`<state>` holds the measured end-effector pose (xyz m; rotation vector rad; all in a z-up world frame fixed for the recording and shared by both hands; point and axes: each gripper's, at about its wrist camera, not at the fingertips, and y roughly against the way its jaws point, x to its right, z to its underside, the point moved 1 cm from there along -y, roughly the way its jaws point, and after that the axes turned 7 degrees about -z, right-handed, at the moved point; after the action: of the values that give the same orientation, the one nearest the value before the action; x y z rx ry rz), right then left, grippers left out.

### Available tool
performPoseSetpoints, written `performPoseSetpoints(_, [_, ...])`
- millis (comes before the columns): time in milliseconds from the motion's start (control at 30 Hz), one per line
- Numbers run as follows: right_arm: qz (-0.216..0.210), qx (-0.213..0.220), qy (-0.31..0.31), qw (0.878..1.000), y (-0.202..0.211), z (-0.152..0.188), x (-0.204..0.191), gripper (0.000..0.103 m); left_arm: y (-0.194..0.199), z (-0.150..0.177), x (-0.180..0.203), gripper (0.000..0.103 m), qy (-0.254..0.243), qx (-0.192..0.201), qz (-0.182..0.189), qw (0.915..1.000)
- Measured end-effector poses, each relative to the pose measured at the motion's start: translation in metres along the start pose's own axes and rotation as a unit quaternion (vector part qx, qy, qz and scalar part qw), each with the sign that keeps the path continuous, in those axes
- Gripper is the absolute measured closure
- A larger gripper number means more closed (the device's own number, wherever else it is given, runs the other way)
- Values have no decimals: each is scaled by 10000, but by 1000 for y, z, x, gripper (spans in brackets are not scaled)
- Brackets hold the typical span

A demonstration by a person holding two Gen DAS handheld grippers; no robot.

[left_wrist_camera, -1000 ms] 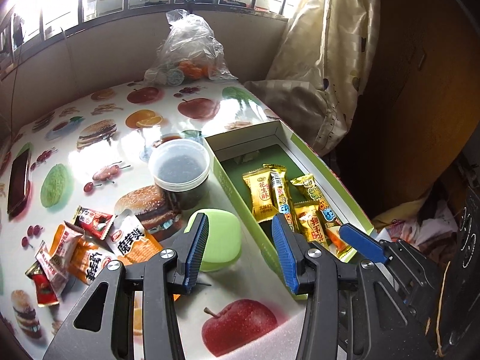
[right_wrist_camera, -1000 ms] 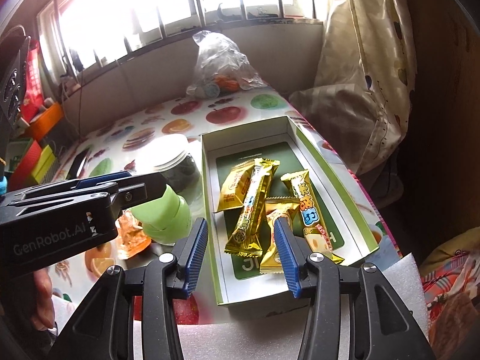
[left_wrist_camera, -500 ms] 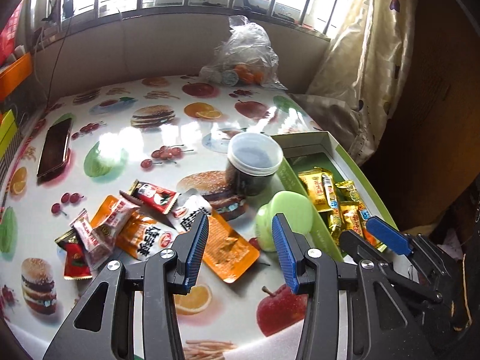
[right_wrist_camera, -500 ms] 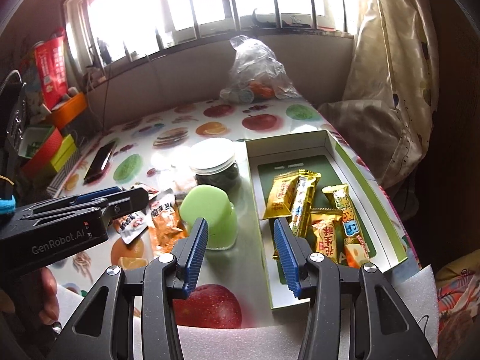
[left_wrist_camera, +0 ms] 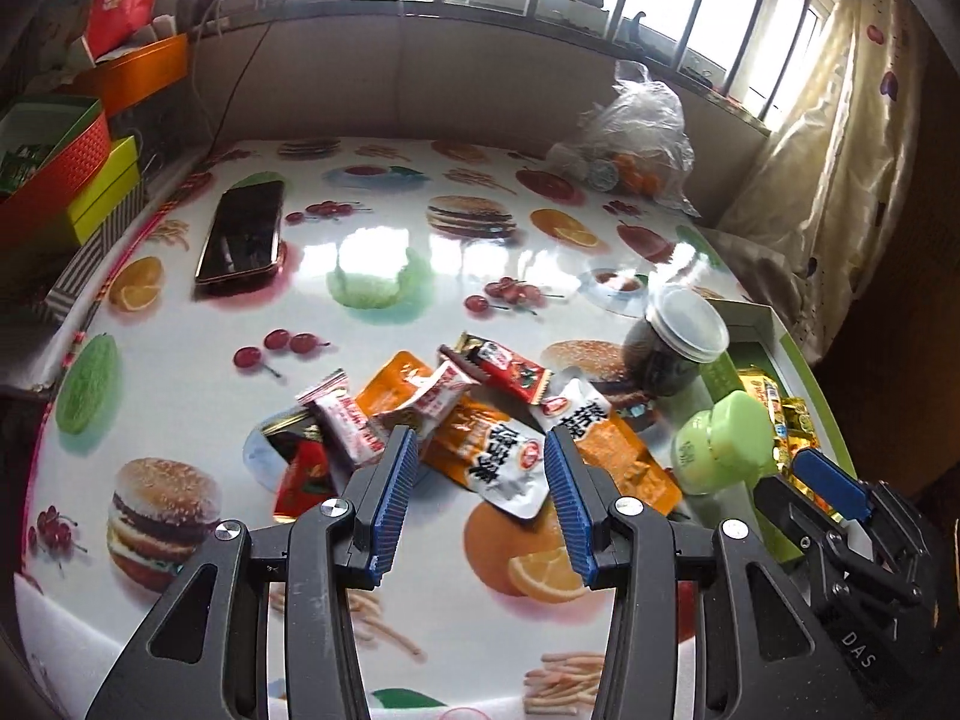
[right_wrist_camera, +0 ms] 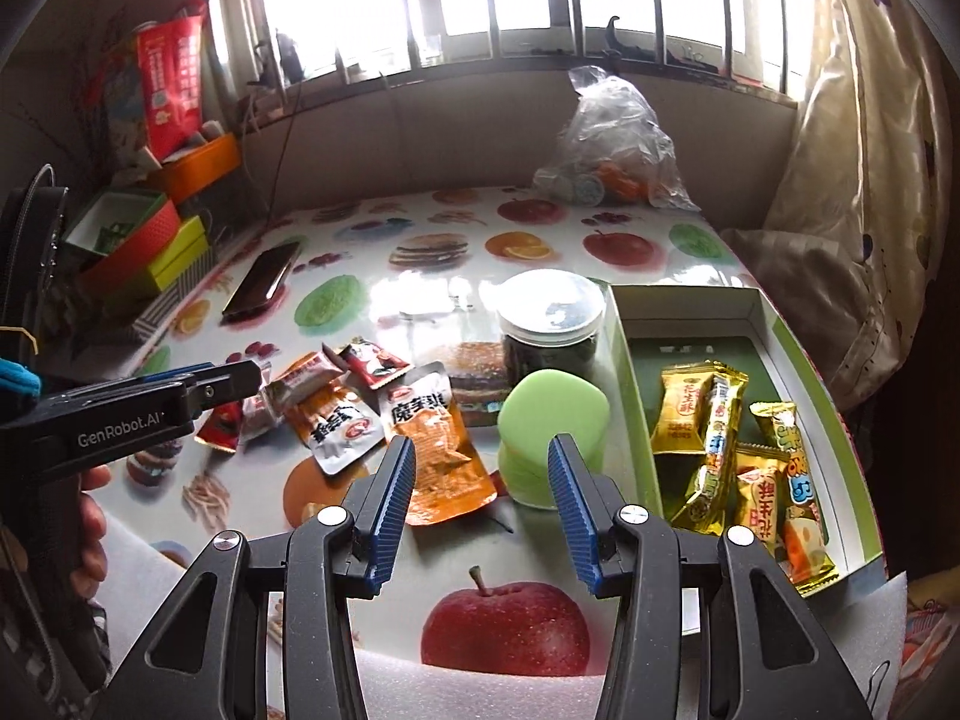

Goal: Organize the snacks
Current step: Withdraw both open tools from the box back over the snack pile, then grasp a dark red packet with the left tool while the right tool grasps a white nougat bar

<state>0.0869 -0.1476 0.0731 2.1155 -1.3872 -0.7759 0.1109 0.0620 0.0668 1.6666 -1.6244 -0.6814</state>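
A loose pile of snack packets (left_wrist_camera: 456, 420), orange, red and white, lies on the fruit-print table (left_wrist_camera: 372, 276). My left gripper (left_wrist_camera: 478, 450) hovers open just above the pile's near side, nothing between its pads. In the right wrist view the same pile (right_wrist_camera: 360, 408) lies left of centre, with the left gripper (right_wrist_camera: 240, 378) coming in from the left above it. My right gripper (right_wrist_camera: 480, 462) stands open and empty over the table, near an orange packet (right_wrist_camera: 444, 468) and a green lidded container (right_wrist_camera: 552, 426). A green box (right_wrist_camera: 624, 348) on the right holds several yellow snack bars (right_wrist_camera: 720, 438).
A clear jar of dark contents (right_wrist_camera: 552, 324) stands behind the green container. A phone (left_wrist_camera: 243, 237) lies far left. A plastic bag (left_wrist_camera: 636, 132) sits at the back by the curtain. Stacked coloured boxes (left_wrist_camera: 54, 174) line the left edge. A person's hand (right_wrist_camera: 90, 516) holds the left tool.
Both grippers swung left, away from the green box. The left one now hangs over the packet pile, the right one by the green container. Jaw openings stayed the same.
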Motion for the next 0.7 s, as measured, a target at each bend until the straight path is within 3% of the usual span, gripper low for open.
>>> performPoseSetpoints(367, [-372,-401,414,9976,-46,-5,-41,58,-19,17,-63,58,474,-284,-426,9976])
performPoseSetpoints(700, [-580,-700,472,9947,-92,-16,-68,58,-44,25,-86,57,709,-587,-283,9954])
